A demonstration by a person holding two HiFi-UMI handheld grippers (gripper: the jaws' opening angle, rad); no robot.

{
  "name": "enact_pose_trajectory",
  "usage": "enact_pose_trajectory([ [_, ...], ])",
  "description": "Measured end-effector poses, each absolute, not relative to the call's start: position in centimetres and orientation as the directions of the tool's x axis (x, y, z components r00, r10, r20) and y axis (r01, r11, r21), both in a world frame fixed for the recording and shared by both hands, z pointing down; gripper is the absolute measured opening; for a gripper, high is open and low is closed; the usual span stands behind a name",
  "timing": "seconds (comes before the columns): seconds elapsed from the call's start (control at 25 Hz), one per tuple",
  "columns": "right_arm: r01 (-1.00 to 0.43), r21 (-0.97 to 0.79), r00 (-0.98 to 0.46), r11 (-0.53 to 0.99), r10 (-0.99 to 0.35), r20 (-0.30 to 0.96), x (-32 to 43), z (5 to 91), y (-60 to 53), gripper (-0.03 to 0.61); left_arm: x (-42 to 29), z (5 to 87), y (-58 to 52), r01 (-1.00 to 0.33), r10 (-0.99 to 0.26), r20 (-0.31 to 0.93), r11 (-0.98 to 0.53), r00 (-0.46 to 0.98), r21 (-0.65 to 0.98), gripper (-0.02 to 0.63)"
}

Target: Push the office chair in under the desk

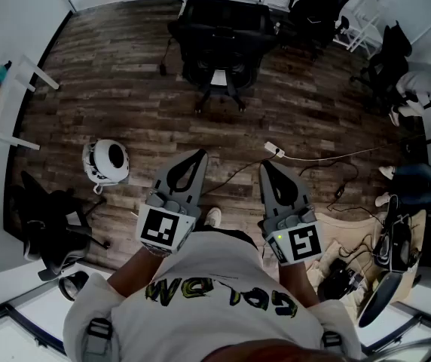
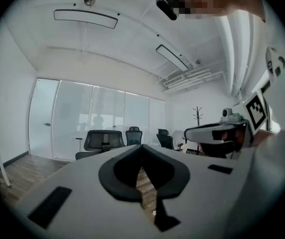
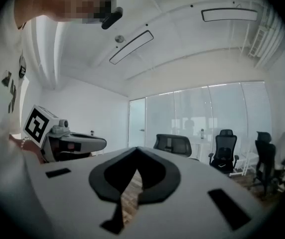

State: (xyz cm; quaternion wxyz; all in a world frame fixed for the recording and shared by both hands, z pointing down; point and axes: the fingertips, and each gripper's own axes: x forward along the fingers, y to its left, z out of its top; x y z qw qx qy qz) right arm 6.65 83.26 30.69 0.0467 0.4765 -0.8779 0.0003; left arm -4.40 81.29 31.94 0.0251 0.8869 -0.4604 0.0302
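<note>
**Both claws clenched, chair standing far off**

From my feed, the left claw (image 1: 197, 158) and the right claw (image 1: 267, 167) are held side by side over the floor (image 1: 125, 89), tips pointing to the far side. Each one is clenched, jaws together, with nothing between them. Only a sliver of floorboard shows through the slot of each.

The office chair (image 1: 219, 44) stands at the far centre of the room – black, on its star base, well apart from both claws and touched by neither. It sits close to the frosted glass wall (image 2: 82, 118); I cannot tell how it sits relative to a desk.

The floor is dark wood plank, worn pale in streaks. A white tabletop (image 1: 4, 104) runs along the left wall with small bottles on it. A round white object (image 1: 107, 161) lies on the floor just left of the left claw, and a thin cable (image 1: 328, 155) trails to the right. More black chairs (image 1: 317, 10) cluster at the far right – another (image 1: 50, 228) sits near left. Long light strips (image 2: 85, 18) cross the white ceiling.
</note>
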Motion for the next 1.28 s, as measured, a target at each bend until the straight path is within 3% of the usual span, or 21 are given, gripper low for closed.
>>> enact_pose_trajectory([
  [0.6,-0.83,0.018,-0.555,0.558,-0.828,0.078,8.0,31.4,79.9,0.011,-3.4,33.5,78.5,-0.834,-0.828,0.112,-0.551,0.55,0.026,0.011],
  [1.28,-0.829,0.043,-0.551,0.557,-0.828,0.107,5.6,31.9,68.4,0.011,-5.5,33.3,66.5,-0.826,-0.821,0.1,-0.563,0.562,0.017,0.011],
])
